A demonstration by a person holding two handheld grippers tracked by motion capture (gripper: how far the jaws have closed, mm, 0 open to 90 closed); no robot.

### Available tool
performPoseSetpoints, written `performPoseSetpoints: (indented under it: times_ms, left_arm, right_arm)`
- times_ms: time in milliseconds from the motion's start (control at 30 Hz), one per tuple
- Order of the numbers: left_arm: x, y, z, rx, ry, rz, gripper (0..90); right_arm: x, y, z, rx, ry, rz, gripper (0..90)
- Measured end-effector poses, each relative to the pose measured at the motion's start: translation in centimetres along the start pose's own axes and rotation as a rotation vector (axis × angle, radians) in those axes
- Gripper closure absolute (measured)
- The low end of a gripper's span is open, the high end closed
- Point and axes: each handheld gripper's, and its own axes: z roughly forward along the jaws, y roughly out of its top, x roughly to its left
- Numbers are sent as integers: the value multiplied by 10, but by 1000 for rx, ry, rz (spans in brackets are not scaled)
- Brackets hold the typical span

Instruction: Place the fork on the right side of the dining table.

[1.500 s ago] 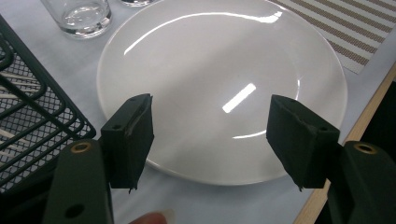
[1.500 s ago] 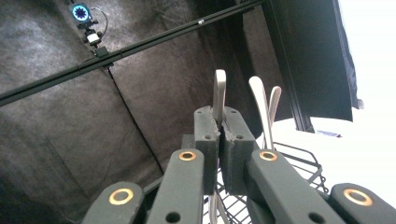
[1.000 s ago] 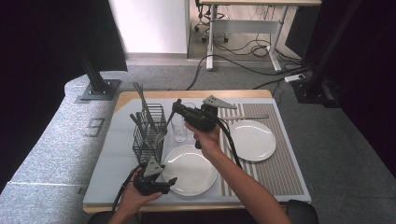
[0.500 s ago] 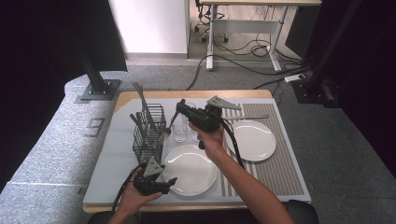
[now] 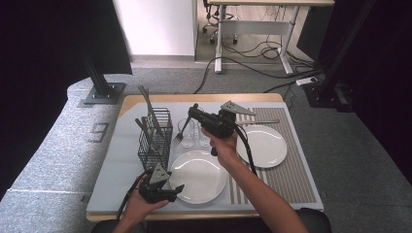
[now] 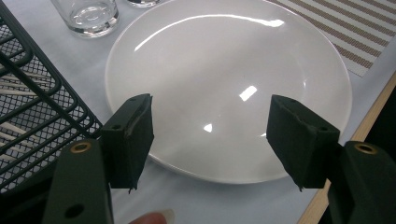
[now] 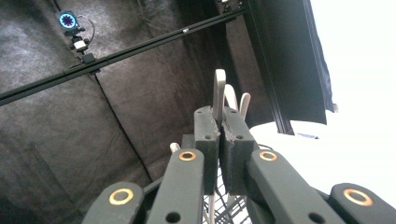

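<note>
Above the middle of the table (image 5: 111, 170), the right gripper (image 5: 194, 109) is raised, and its jaws are clenched on the handle of a fork (image 5: 179, 136). Seen from the high view, the fork hangs down with its tines just beside the wire cutlery basket (image 5: 155, 141) and in front of two drinking glasses (image 5: 186, 132). Along the right gripper's own view, a pale handle (image 7: 219, 93) stands straight up between the two pressed pads (other pale handles show just behind it).

Near the front edge of the table, the left gripper (image 5: 176, 190) rests low beside the near white plate (image 5: 199, 175). Its jaws (image 6: 210, 135) are released, wide apart, with nothing between them; only the plate (image 6: 224, 70) lies beyond them, and the basket mesh (image 6: 32, 107) is at the left side.

A second white plate (image 5: 267, 145) sits on the striped placemat (image 5: 291, 179), well apart from the fork.
</note>
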Motion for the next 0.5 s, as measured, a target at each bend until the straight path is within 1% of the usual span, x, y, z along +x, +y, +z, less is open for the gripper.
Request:
performPoseSetpoints:
  times_ms: [133,500]
  left_arm:
    - [0,0,0,1,0,-1,320]
    - [0,0,0,2,0,-1,320]
  right_arm:
    - [-3,-1,-3,1,-10,4,864]
    - [-8,-5,-9,-2,-20,17,864]
